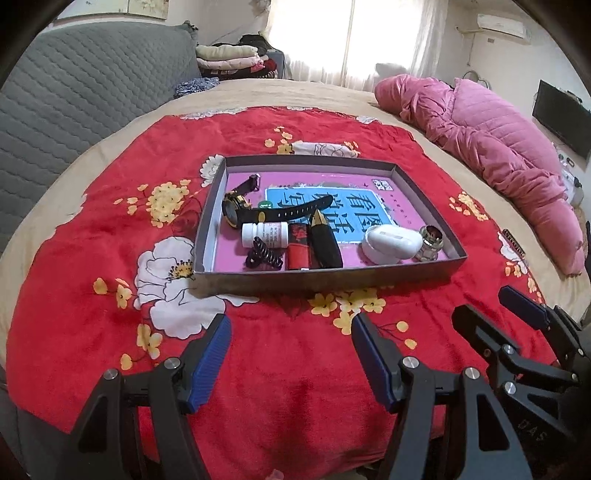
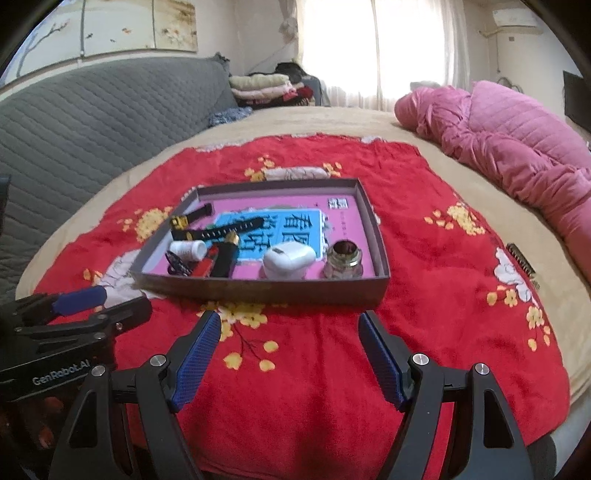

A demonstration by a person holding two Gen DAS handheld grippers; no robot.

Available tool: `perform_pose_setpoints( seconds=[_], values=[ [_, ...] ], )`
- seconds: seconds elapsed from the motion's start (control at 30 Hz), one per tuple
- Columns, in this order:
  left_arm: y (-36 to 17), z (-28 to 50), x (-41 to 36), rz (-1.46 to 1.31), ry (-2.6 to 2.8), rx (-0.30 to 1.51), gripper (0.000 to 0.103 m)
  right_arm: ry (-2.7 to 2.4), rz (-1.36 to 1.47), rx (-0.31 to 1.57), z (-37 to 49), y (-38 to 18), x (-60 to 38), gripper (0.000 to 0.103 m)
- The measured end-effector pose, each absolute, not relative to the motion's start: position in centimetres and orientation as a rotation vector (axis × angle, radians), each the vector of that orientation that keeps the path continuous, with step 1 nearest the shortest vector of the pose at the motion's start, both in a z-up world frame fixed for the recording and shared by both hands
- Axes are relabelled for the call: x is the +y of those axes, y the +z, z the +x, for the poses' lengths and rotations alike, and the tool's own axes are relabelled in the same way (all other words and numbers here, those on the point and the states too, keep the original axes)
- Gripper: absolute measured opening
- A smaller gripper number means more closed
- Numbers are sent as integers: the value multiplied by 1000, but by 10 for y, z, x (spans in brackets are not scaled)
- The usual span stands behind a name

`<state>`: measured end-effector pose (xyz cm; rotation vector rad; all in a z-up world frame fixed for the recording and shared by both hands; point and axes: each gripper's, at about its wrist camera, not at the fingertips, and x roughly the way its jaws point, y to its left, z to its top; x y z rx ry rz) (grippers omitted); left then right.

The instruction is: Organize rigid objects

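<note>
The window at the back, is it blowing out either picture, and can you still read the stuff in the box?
Left wrist view: the curtained window is blown out white, yet the shallow grey cardboard box stays evenly lit and sharp. Right wrist view: the same window glares harder, the image is slightly softer, and fisheye bending curves the red floral blanket in both.

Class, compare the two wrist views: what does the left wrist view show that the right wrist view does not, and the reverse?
Left wrist view only: the right hand-held gripper from the side, at lower right; a television on the far wall.
Right wrist view only: the left hand-held gripper at lower left; painted panels above the grey sofa.
Both: the tray holding the watch and white case, on the red blanket.
</note>
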<state>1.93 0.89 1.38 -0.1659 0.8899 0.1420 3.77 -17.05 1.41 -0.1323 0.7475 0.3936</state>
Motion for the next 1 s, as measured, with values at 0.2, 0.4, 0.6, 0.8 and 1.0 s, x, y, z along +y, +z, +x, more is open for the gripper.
perform_pose_setpoints(
  seconds=[0.2,0.4,0.6,0.8,1.0],
  values=[
    [4,21,9,-167,145,913,67,387,-148,775,41,5,-170,78],
    [-5,24,12,-179,153,940,67,398,-158,785,41,0,-168,78],
    [-7,24,16,-187,159,941,67,405,-158,794,41,-3,-166,78],
    [-6,23,19,-184,160,925,67,416,-158,764,38,1,-166,78],
    [-3,22,19,-188,161,923,67,418,-163,759,38,2,-165,78]
  ],
)
